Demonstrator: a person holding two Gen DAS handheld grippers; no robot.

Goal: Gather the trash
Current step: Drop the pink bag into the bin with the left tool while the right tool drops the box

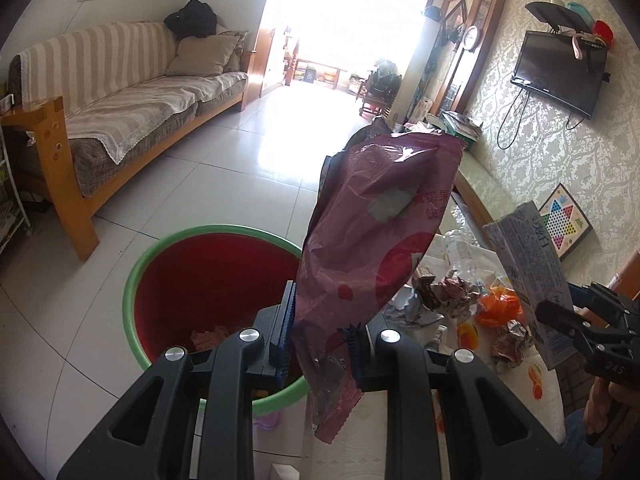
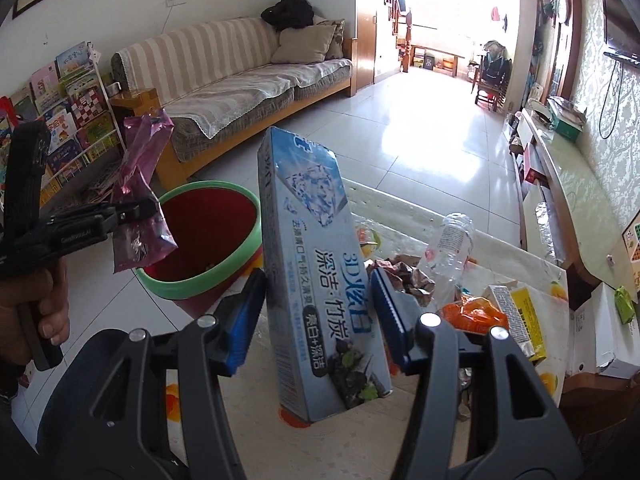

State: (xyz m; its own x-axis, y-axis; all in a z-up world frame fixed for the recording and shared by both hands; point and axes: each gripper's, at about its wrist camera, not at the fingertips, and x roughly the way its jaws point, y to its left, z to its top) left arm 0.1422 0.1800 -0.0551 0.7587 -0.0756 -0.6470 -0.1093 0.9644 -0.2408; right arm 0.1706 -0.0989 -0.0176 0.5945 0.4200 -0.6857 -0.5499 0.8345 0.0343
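Note:
My left gripper (image 1: 318,340) is shut on a maroon snack wrapper (image 1: 372,248) and holds it upright beside the red bin with a green rim (image 1: 168,240). The wrapper also shows in the right wrist view (image 2: 140,208), next to the bin (image 2: 224,276). My right gripper (image 2: 320,320) is shut on a blue toothpaste box (image 2: 316,280) and holds it upright above the table. The box also shows in the left wrist view (image 1: 528,280). Some scraps lie in the bin's bottom.
The table (image 2: 400,216) holds a clear plastic bottle (image 2: 448,256), crumpled wrappers (image 2: 404,272), an orange bag (image 2: 476,312) and a yellow box (image 2: 516,320). A sofa (image 1: 132,92) stands behind the bin. A bookshelf (image 2: 68,112) is at the left. The tiled floor stretches beyond.

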